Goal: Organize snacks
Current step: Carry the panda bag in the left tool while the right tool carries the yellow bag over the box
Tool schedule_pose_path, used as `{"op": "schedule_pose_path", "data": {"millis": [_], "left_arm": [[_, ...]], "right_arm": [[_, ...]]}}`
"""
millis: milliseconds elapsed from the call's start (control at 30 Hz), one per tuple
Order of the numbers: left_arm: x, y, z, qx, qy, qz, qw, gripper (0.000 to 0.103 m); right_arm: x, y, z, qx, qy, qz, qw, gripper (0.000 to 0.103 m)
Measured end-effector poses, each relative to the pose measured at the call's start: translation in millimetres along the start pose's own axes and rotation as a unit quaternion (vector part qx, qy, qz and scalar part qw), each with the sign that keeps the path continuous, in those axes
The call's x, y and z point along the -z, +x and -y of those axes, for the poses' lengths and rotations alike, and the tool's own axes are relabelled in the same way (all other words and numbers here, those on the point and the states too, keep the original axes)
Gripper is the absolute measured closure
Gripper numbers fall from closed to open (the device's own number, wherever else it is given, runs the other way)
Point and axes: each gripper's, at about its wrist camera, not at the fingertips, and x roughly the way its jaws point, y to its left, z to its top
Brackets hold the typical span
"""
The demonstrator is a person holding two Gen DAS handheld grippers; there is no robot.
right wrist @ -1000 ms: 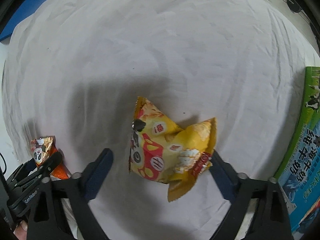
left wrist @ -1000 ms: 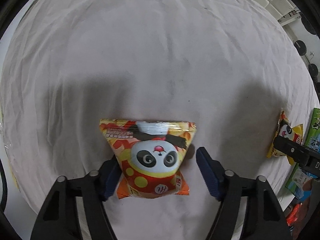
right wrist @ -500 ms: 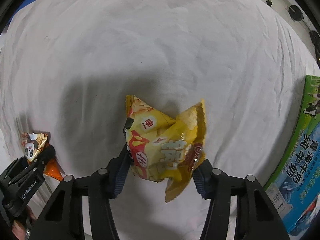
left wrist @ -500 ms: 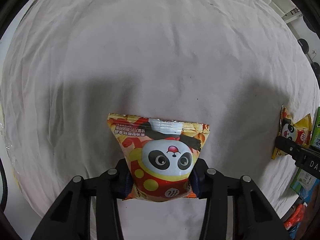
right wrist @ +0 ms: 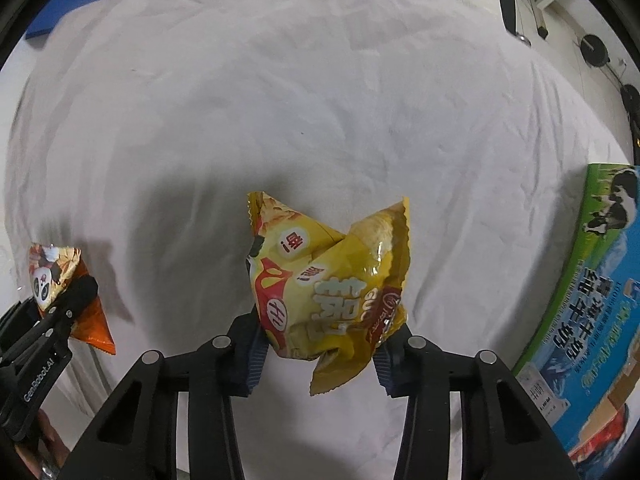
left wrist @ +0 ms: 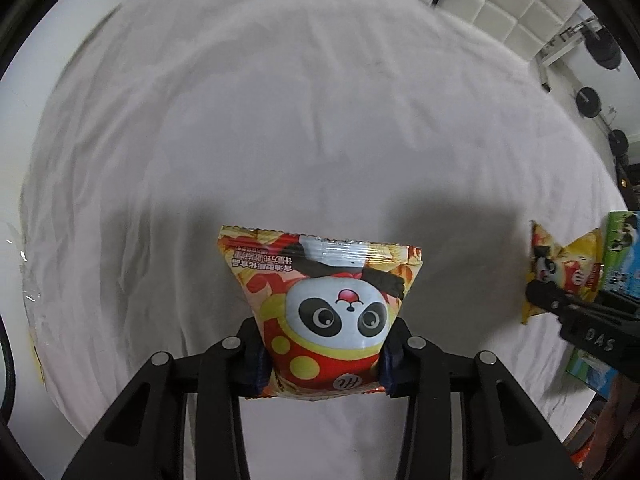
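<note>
An orange and red snack bag with a panda face (left wrist: 324, 312) is pinched at its lower end by my left gripper (left wrist: 322, 360), which is shut on it above the white sheet (left wrist: 300, 120). My right gripper (right wrist: 318, 344) is shut on a crumpled yellow snack bag (right wrist: 328, 288). In the left wrist view the yellow bag (left wrist: 564, 268) and the right gripper's black body show at the far right. Far left in the right wrist view, the panda bag (right wrist: 56, 276) sits in the left gripper.
A green and blue milk carton box (right wrist: 592, 300) lies at the right edge of the sheet, with more packets (left wrist: 588, 372) near it. A clear plastic wrapper (left wrist: 24, 292) lies at the left edge. A tufted headboard (left wrist: 500, 12) and round weights stand beyond.
Both grippers went from open around their bags to shut on them. Both bags have since come up off the sheet, and the views have tilted toward the far side.
</note>
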Motion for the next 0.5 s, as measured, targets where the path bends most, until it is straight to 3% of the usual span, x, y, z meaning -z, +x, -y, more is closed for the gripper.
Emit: {"op": "schedule_pose_path", "data": {"millis": [300,500], "left_arm": [[35.1,-84.6,27.2,0.044,0.013,0.08,0.9958,0.066],[59.7,-131.6,33.1,0.08,0.014,0.106,0.991,0.066]], "right_arm": [[50.7,-73.3,15.5,-0.022,-0.018,0.087,0.996,0.057],[103.2,-132.5,28.1,-0.033,-0.03,0.158,0.986,0.058]]}}
